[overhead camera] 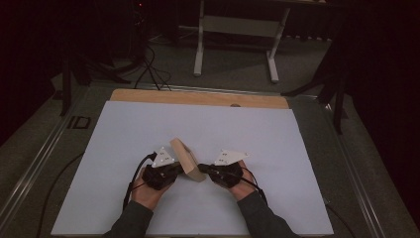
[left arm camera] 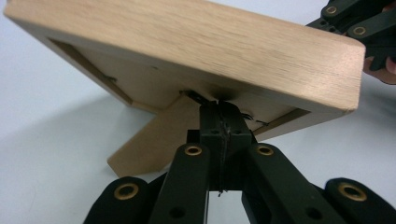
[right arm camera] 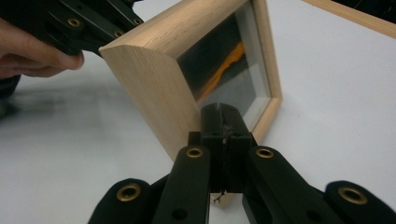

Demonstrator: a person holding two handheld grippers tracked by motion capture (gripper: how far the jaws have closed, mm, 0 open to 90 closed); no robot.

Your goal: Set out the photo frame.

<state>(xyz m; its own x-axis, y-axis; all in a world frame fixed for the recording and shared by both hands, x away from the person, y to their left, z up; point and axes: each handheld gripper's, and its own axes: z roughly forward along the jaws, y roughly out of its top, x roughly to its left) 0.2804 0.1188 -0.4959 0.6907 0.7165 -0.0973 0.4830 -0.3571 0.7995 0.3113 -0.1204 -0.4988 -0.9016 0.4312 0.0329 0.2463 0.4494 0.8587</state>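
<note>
A light wooden picture frame (overhead camera: 187,159) stands tilted on the white table top (overhead camera: 148,129), propped on its back stand (left arm camera: 149,140). My left gripper (overhead camera: 179,169) is at the frame's back. In the left gripper view its jaws (left arm camera: 219,109) are pressed together, their tips touching the back panel (left arm camera: 154,88) where the stand joins. My right gripper (overhead camera: 202,169) is at the front side. Its shut jaws (right arm camera: 220,112) rest at the lower corner of the frame (right arm camera: 154,79), just in front of the glass (right arm camera: 229,65). Whether either tip pinches a small part I cannot tell.
A wooden board edge (overhead camera: 198,97) runs along the table's far side. Beyond it stand a white-legged desk frame (overhead camera: 237,29) and cables (overhead camera: 153,69) on the floor. The other hand (right arm camera: 32,51) is close behind the frame.
</note>
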